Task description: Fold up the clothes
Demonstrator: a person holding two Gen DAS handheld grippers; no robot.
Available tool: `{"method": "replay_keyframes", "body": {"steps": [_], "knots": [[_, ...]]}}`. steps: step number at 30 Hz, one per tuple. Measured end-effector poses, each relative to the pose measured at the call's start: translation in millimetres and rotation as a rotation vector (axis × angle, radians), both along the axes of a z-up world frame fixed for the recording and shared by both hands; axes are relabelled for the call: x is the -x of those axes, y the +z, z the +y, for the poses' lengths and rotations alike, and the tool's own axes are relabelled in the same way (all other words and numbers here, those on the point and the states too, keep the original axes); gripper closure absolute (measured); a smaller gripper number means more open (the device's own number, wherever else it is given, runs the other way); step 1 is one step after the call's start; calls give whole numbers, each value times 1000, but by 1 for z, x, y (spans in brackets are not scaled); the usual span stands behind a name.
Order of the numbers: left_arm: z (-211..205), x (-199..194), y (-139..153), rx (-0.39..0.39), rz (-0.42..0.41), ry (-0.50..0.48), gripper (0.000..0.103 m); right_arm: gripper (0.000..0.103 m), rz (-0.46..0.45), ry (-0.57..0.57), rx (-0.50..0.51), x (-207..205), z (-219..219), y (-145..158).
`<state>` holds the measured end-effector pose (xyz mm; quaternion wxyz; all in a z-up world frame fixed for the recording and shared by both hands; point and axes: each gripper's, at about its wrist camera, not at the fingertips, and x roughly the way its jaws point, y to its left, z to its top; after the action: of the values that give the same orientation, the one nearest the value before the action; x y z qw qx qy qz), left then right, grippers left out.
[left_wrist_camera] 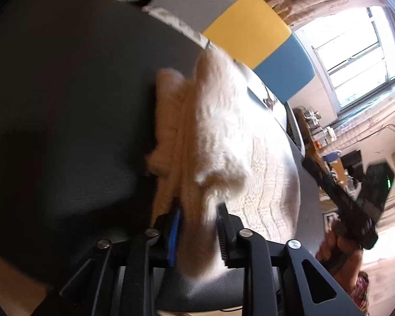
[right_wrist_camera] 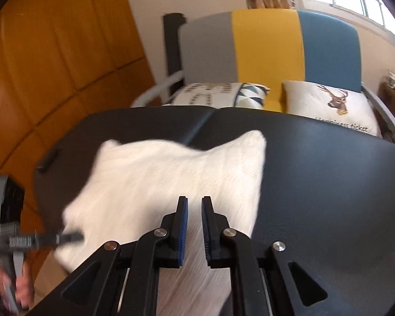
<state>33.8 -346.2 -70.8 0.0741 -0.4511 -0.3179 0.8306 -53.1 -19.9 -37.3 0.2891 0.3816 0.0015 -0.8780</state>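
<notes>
A fluffy white garment (right_wrist_camera: 176, 181) lies on the dark table (right_wrist_camera: 329, 184). In the left wrist view my left gripper (left_wrist_camera: 197, 216) is shut on an edge of the white garment (left_wrist_camera: 218, 142), holding a bunched fold of it just above the table (left_wrist_camera: 65, 105). The left gripper also shows at the lower left of the right wrist view (right_wrist_camera: 73, 235), at the garment's left edge. My right gripper (right_wrist_camera: 194, 202) hovers over the near part of the garment, jaws a little apart with nothing between them. It also shows in the left wrist view (left_wrist_camera: 313, 163), blurred, at the right.
A sofa (right_wrist_camera: 266, 50) with grey, yellow and blue panels stands behind the table, holding two printed pillows (right_wrist_camera: 337, 105). Orange wooden wall panels (right_wrist_camera: 52, 65) are at the left. A bright window (left_wrist_camera: 355, 52) and a cluttered shelf (left_wrist_camera: 316, 129) are at the right.
</notes>
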Motion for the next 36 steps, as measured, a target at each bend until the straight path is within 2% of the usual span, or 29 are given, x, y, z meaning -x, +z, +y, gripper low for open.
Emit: {"method": "replay_keyframes", "body": {"steps": [2,5,7,8,10,12,17,19,22,23,24,25,27,28,29,30,32,34,36], "knots": [[-7,-12,26,65,65,49,69,93,-4,17,-30,-14,-4,-2],[-9,-22,64,159,176,98,57,93,-10,43,-70,-28,-12,-12],[7,-7,81,206,227,48,48,93,-19,69,-61,-34,-19,-20],[18,2,84,238,237,11,48,93,-25,82,-58,-35,-25,-24],[43,23,85,312,239,-73,48,93,-49,112,-64,-43,-33,-32],[73,44,77,387,207,-136,48,93,-91,108,-58,-47,-35,-45],[80,89,30,490,74,-155,50,93,-157,73,23,-44,-22,-60],[76,96,18,480,47,-136,55,93,-140,88,-3,-47,-23,-61],[66,98,1,456,31,-115,55,93,-117,99,-27,-50,-26,-62],[61,100,-5,464,14,-105,50,93,-112,100,-32,-51,-26,-62],[55,101,-14,453,-5,-92,31,93,-113,102,-35,-50,-27,-62],[47,101,-23,398,-22,-83,25,93,-115,103,-39,-50,-27,-61],[30,100,-38,246,-49,-69,25,93,-130,110,-37,-49,-25,-55],[24,99,-40,200,-50,-65,25,92,-142,115,-32,-48,-23,-50],[20,98,-39,172,-43,-62,25,87,-126,123,-1,-48,-16,-38],[18,97,-36,152,-35,-64,25,77,-110,129,28,-48,-9,-27],[14,97,-28,117,-24,-78,25,76,-80,116,34,-42,4,-10],[9,101,-20,79,-35,-83,25,70,-132,72,55,-21,23,-1],[4,106,-14,54,-47,-94,25,49,-215,26,91,2,42,2]]}}
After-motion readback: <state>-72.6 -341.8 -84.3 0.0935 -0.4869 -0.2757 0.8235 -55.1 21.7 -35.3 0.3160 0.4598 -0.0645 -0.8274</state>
